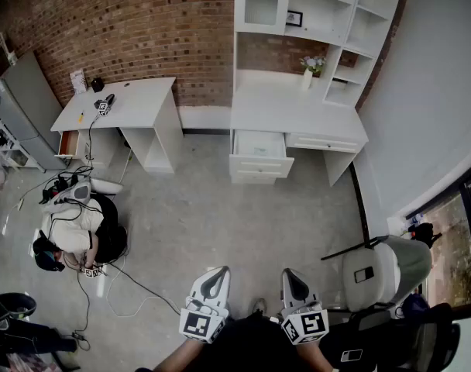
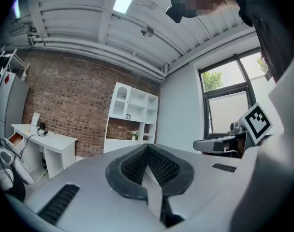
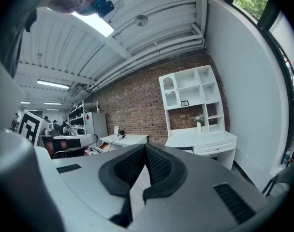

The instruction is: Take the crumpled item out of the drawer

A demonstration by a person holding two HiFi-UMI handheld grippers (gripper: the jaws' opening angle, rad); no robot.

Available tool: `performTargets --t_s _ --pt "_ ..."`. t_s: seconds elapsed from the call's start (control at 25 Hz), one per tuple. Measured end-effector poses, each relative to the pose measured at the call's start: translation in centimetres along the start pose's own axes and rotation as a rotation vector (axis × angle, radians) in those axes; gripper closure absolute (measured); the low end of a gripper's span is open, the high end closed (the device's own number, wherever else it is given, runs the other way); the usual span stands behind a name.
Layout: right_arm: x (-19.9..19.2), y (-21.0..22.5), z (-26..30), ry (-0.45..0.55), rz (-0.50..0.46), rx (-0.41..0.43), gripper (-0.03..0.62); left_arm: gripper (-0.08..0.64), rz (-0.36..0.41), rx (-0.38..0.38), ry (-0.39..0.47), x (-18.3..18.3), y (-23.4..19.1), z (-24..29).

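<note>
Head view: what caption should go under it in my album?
Shut left gripper and shut right gripper face a white shelved desk with an open drawer.

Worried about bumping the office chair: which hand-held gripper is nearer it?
Right. The right hand-held gripper is just left of the chair; the left hand-held gripper is farther left.

A bare grey concrete floor (image 1: 220,215) gives open passage up to the tall white shelved desk (image 1: 297,103) and its pulled-out drawer (image 1: 259,144). Well left of that desk crouches a person (image 1: 73,235). A grey padded swivel chair (image 1: 383,270) stands to the desk's right front.
</note>
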State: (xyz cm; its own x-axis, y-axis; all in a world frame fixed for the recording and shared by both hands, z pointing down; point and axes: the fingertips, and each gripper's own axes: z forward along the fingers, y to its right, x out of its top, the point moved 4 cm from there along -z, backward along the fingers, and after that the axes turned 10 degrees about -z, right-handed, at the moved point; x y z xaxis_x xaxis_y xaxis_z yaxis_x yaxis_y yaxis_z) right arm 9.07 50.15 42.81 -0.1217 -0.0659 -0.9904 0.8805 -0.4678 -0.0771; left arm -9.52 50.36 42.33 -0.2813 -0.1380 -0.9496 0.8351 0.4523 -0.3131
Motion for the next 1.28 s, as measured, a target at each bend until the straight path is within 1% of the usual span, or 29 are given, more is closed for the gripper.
performTargets --t_s 0.08,0.16,0.4,0.64,0.72,1.0,1.28 --pt "0.1 0.0 0.0 0.000 -0.001 0.000 0.580 0.543 0.030 0.004 -0.023 -0.3 -0.3 -0.1" --pt "0.2 0.1 0.1 0.000 -0.002 -0.001 0.580 0.543 0.044 0.005 -0.033 -0.5 -0.4 -0.1" --pt "-0.1 0.4 0.1 -0.005 -0.006 0.002 0.580 0.543 0.026 0.007 -0.036 -0.8 -0.2 0.3" --pt "-0.2 1.1 -0.1 0.002 -0.020 0.008 0.580 0.543 0.029 0.003 -0.043 -1.5 0.5 1.1" --pt "-0.3 1.6 -0.2 0.007 -0.009 0.015 0.580 0.543 0.032 0.002 -0.048 -1.6 0.9 1.6" --pt "-1.2 4.3 0.0 0.002 0.012 0.038 0.578 0.543 0.035 0.015 -0.055 -2.5 2.4 3.6" --pt "-2.1 7.9 1.0 -0.010 0.019 0.072 0.578 0.543 0.033 0.050 -0.054 -2.6 3.9 7.2"
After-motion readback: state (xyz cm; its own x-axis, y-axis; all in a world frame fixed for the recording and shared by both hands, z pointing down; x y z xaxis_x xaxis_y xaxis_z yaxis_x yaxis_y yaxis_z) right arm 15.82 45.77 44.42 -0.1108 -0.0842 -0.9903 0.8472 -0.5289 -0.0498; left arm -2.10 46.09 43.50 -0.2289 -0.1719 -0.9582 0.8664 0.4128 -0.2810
